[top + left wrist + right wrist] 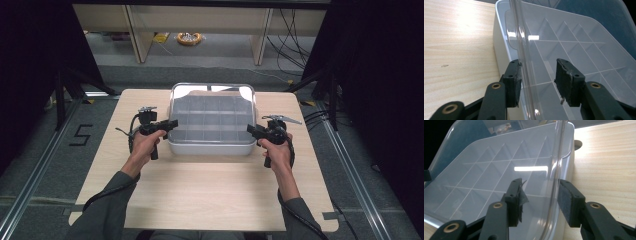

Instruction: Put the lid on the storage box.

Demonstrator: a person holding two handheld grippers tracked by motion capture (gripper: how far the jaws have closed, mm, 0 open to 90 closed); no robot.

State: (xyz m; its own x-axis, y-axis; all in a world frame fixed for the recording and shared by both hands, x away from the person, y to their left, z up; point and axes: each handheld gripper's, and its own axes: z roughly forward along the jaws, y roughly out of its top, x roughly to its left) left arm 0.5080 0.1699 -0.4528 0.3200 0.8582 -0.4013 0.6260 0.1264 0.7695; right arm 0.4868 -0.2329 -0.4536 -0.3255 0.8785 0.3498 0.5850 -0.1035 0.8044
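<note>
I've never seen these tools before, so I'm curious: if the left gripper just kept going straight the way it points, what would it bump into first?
The left gripper is open, its jaws either side of the clear lid's edge on the white divided box. Pushed straight on, that rim would probably run deeper between the jaws until it met the gripper's body.

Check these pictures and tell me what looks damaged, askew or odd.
The pads are worn. The left gripper has a chipped, ragged pad, and on the right gripper a torn flap hangs off one pad. Both grippers straddle the clear lid edge of the white compartment box; nothing is spilled.

Left gripper (173,123), right gripper (248,129): jaws parted.
</note>
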